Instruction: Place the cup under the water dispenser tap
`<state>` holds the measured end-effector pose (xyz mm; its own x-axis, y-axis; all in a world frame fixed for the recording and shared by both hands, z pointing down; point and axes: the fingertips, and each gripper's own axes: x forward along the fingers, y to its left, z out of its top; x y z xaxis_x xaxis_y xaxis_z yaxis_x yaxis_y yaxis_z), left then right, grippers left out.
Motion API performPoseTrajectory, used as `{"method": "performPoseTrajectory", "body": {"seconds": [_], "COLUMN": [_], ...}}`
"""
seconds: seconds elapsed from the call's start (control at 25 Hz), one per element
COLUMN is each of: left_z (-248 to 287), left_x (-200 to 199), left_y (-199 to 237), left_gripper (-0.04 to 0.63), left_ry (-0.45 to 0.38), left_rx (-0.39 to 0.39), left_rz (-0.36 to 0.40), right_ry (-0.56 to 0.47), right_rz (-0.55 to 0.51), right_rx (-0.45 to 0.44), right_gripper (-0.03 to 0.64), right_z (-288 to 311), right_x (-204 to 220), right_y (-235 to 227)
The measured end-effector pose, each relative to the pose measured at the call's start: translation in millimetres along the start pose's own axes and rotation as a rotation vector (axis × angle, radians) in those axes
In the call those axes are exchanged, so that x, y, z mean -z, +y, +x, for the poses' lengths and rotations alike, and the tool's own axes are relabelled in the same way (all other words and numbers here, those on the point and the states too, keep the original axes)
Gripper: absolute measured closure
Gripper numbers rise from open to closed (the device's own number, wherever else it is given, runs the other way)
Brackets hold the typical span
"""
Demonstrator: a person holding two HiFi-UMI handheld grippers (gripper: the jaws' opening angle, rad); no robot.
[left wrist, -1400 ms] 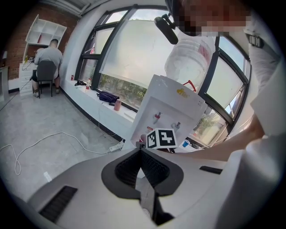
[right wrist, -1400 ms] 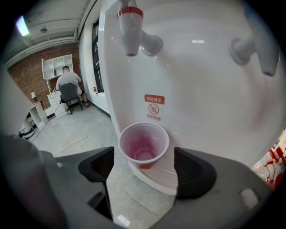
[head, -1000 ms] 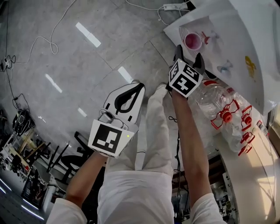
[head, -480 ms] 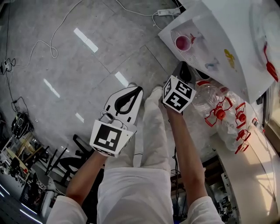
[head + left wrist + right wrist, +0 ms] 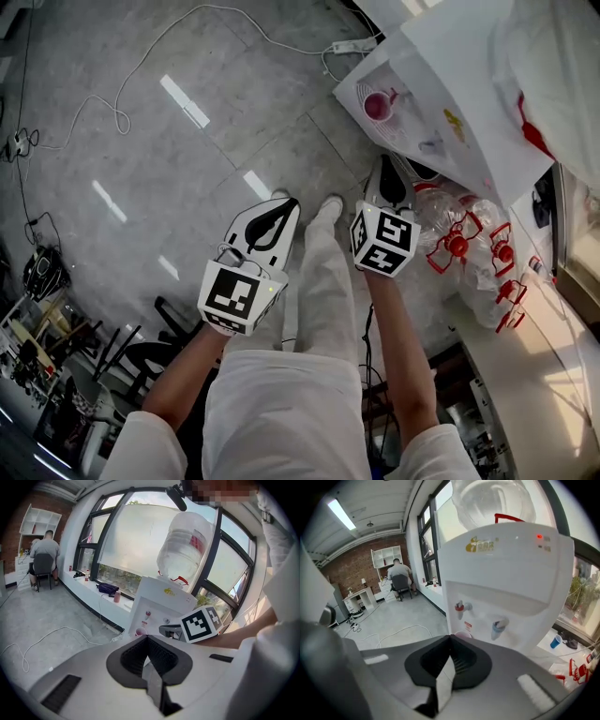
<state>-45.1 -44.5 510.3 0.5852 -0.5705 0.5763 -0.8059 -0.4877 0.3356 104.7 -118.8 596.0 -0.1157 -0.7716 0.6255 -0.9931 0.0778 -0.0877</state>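
Observation:
A pink cup [image 5: 379,105] stands in the white water dispenser's [image 5: 450,103] recess, below its red tap [image 5: 460,606]; a blue tap [image 5: 499,624] is beside it. In the right gripper view only the pink cup's rim [image 5: 464,634] shows, just beyond the jaw tips. My right gripper [image 5: 385,164] is shut and empty, drawn back from the cup. My left gripper [image 5: 281,202] is shut too, holds nothing, and hangs over the floor to the left. From the left gripper view I see the cup [image 5: 139,632] and the right gripper's marker cube [image 5: 201,624].
Several empty water bottles with red handles [image 5: 464,246] lie by the dispenser's side. A power strip with a cable [image 5: 356,44] lies on the floor beyond it. A blue cup [image 5: 555,641] stands on the sill. A person [image 5: 399,576] sits at a far desk.
The right gripper, open next to the cup a second ago, has shut and pulled back from it, leaving the cup in the recess. The left gripper has shifted only slightly.

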Motion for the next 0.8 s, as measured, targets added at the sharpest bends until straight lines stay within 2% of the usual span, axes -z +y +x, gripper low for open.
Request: {"method": "performPoseTrajectory", "body": {"seconds": [0.36, 0.8], "left_z": [-39.1, -89.9], "left_x": [-40.1, -100.4], "left_y": [-30.0, -65.2], "left_gripper": [0.595, 0.595], "left_ry": [-0.041, -0.115], "left_rx": [-0.008, -0.003], "left_rz": [0.023, 0.052], "right_ry": [-0.059, -0.157], "right_rz": [-0.024, -0.074], "right_rx": [-0.145, -0.262], "right_gripper": [0.607, 0.607], "right_z": [-73.0, -166.8], "right_x": [-40.7, -111.4], "right_y": [24.8, 47.6]}}
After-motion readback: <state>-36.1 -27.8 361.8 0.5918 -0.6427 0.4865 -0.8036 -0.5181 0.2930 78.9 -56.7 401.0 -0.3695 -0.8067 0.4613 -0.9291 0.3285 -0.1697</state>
